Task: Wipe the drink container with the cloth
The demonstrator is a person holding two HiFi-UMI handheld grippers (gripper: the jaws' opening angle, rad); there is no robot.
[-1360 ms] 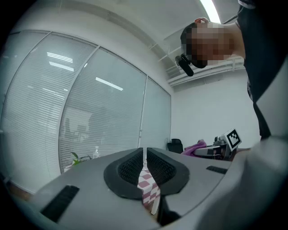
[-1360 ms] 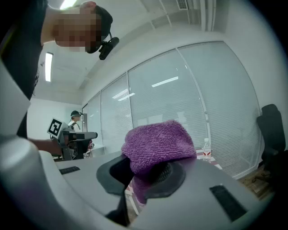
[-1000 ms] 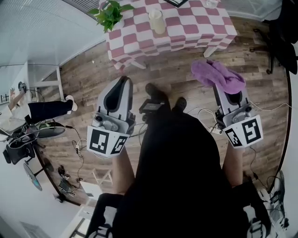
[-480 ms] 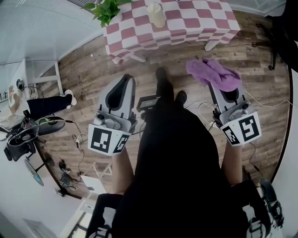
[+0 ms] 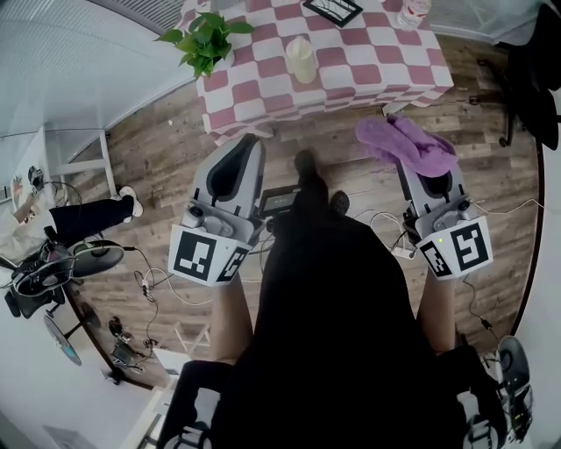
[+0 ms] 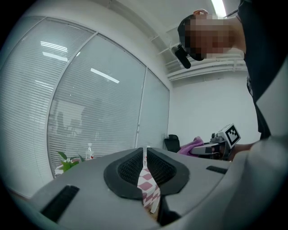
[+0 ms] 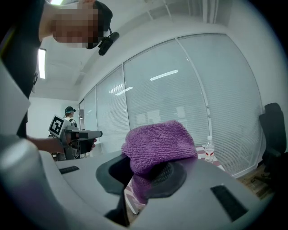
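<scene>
A clear drink bottle (image 5: 412, 12) stands at the far right of the pink checked table (image 5: 263, 88); it also shows as a small bottle (image 6: 89, 152) in the left gripper view and as the bottle (image 7: 209, 149) in the right gripper view. My right gripper (image 5: 414, 165) is shut on a purple cloth (image 5: 405, 143), which drapes over its jaws as a bundle (image 7: 157, 143). It hangs over the wooden floor, short of the table's near edge. My left gripper (image 5: 251, 142) is shut with nothing in it, its pads (image 6: 130, 167) meeting in a thin line, just before the table's front left.
On the table stand a green plant (image 5: 203, 39), a cream cup (image 5: 302, 61) and a dark picture frame (image 5: 331, 9). A black office chair (image 5: 535, 79) is at the right. Cables (image 5: 158, 285) and gear lie on the floor at the left, beside a person's leg (image 5: 92, 210).
The table has come nearer, and more of its top shows, including the bottle. Both grippers have moved forward toward it, still shut, the cloth still in the right one.
</scene>
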